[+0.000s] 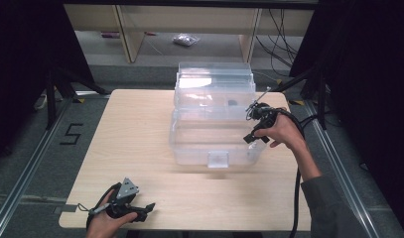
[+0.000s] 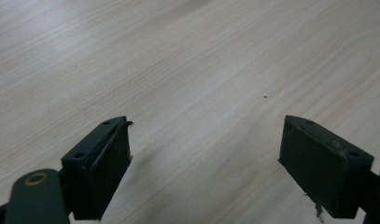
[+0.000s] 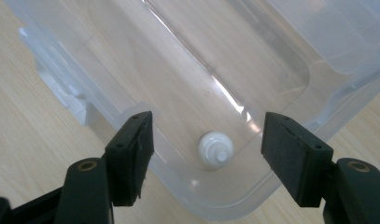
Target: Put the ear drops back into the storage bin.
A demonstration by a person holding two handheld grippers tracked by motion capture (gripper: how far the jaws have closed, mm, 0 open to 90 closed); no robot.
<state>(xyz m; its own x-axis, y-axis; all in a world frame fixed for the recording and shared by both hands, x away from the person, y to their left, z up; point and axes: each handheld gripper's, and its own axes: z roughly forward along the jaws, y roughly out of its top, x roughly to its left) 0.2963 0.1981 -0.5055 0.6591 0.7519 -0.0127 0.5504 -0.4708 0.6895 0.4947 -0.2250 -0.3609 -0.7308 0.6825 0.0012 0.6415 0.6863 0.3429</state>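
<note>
A clear plastic bin (image 1: 214,139) with its hinged lid (image 1: 214,82) tipped up behind it stands at the middle right of the wooden table (image 1: 135,134). My right gripper (image 1: 252,136) hangs over the bin's right front corner, jaws open. In the right gripper view, a small white round cap-like object (image 3: 216,148) lies on the bin's (image 3: 66,65) floor in a corner, below the gap of my right gripper (image 3: 208,120) and untouched by the pads. My left gripper (image 1: 146,210) rests near the table's front left edge. It is open over bare wood (image 2: 206,122), holding nothing.
A white latch (image 1: 218,159) sits on the bin's front wall. Beyond the table stand wooden shelf legs (image 1: 130,34) with a plastic bag (image 1: 185,39) on the floor. Cables (image 1: 281,44) and black stands (image 1: 308,79) are at the right. A "5" mark (image 1: 70,134) is on the floor at the left.
</note>
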